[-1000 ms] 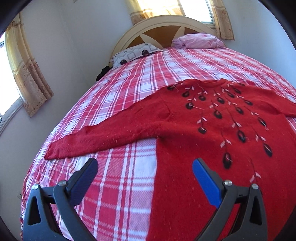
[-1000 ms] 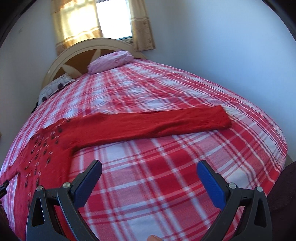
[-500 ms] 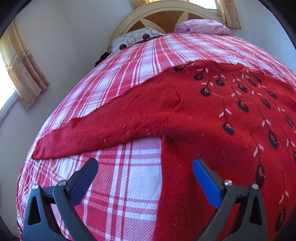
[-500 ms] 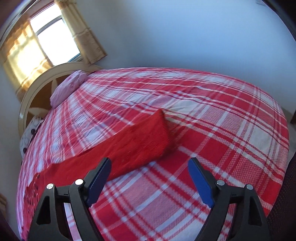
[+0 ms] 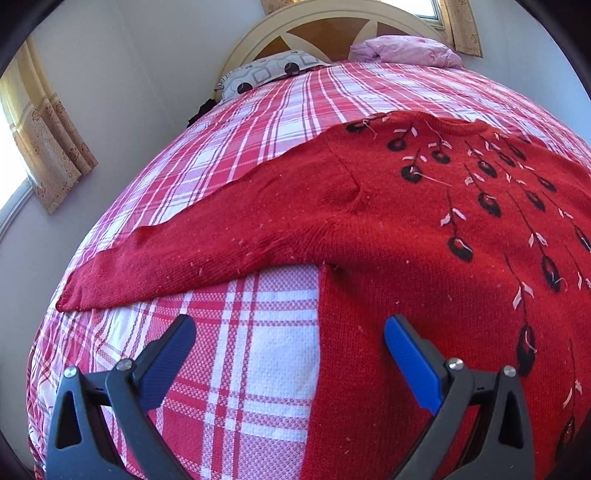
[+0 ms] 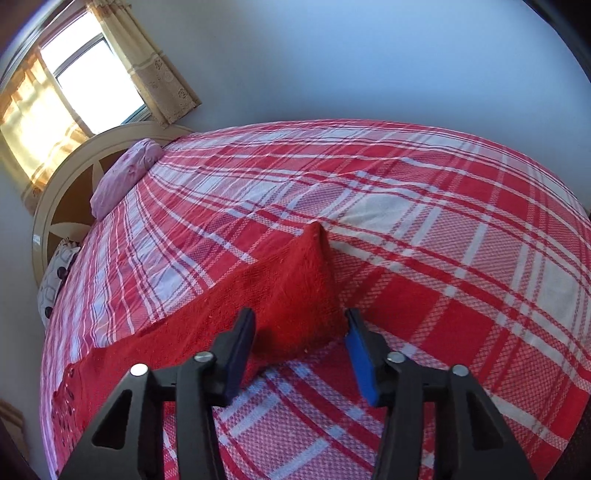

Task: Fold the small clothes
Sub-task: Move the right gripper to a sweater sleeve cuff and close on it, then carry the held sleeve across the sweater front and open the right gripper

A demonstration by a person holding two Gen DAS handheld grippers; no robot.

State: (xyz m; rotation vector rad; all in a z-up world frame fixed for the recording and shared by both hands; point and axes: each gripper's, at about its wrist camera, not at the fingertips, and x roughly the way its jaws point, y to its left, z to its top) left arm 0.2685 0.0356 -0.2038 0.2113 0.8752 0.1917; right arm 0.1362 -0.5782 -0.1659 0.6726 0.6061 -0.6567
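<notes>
A red knitted sweater (image 5: 424, 236) with black and white embroidery lies flat on the plaid bed, sleeves spread out. In the left wrist view its left sleeve (image 5: 207, 243) stretches left. My left gripper (image 5: 290, 334) is open, low over the sweater's side edge below the armpit. In the right wrist view the right sleeve's cuff (image 6: 299, 295) lies between the jaws of my right gripper (image 6: 300, 325). The jaws are partly closed around the cuff but do not pinch it.
The bed (image 6: 424, 229) has a red and white plaid sheet. A pink pillow (image 5: 402, 51) and a patterned pillow (image 5: 266, 72) lie by the arched headboard (image 5: 325, 26). Walls and curtained windows (image 6: 85, 85) surround the bed.
Both grippers moved closer to the sweater. The right gripper reached the right cuff and narrowed its jaws around it. The left gripper lowered toward the side seam, still open.
</notes>
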